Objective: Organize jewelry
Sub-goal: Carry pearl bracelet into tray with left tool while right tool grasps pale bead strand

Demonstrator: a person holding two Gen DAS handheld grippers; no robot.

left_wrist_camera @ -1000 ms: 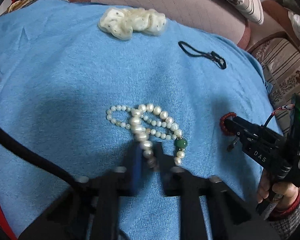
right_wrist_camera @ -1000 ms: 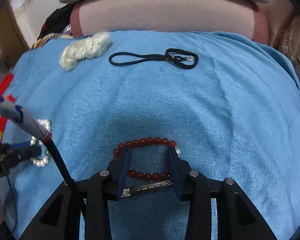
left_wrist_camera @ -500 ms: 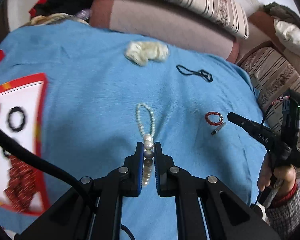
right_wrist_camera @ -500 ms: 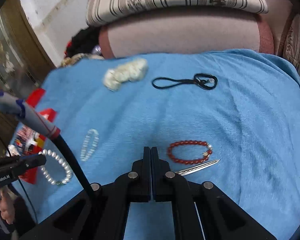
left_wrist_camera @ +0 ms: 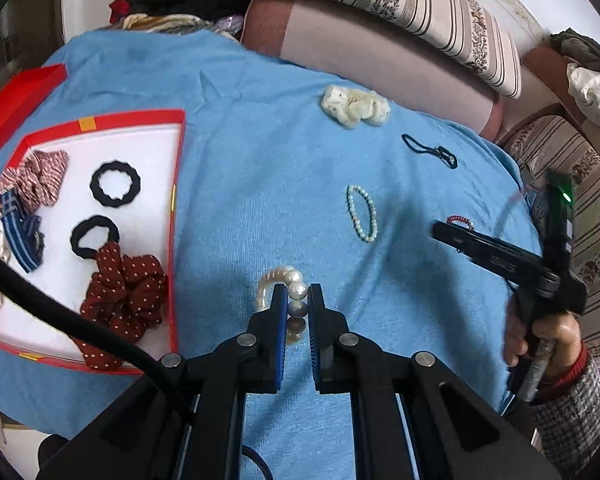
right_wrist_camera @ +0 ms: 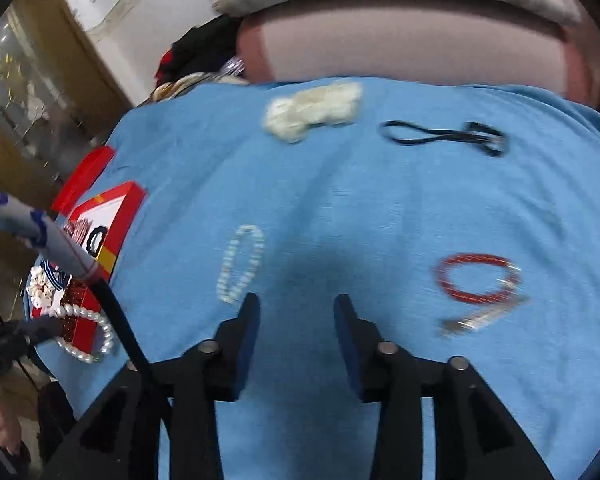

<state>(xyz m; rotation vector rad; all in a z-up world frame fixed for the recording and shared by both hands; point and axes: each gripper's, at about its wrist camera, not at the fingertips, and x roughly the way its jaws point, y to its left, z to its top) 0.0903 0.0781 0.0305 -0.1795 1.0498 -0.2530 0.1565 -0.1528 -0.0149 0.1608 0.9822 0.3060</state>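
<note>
Gripping a large pearl bracelet point(left_wrist_camera: 290, 296) between the two fingers of our left gripper point(left_wrist_camera: 297, 312), we hold it lifted above the blue cloth point(left_wrist_camera: 260, 184), its loop curling off to the left of the fingertips. Beyond and left of these fingers sits a red-rimmed white tray point(left_wrist_camera: 178, 168) holding hair ties and scrunchies. Ahead and to the right of the fingers lies a small pearl bracelet point(left_wrist_camera: 362, 213) on the cloth.

Our right gripper point(right_wrist_camera: 296, 316) has its fingers spread apart with nothing between them. The small pearl bracelet point(right_wrist_camera: 242, 262) lies just ahead of its left finger. A red bead bracelet point(right_wrist_camera: 476, 279) lies well off to the right of the fingers, with a metal hair clip point(right_wrist_camera: 480, 317) touching its near edge. Farther ahead rest a cream scrunchie point(right_wrist_camera: 314, 111) and a black cord point(right_wrist_camera: 444, 136).
</note>
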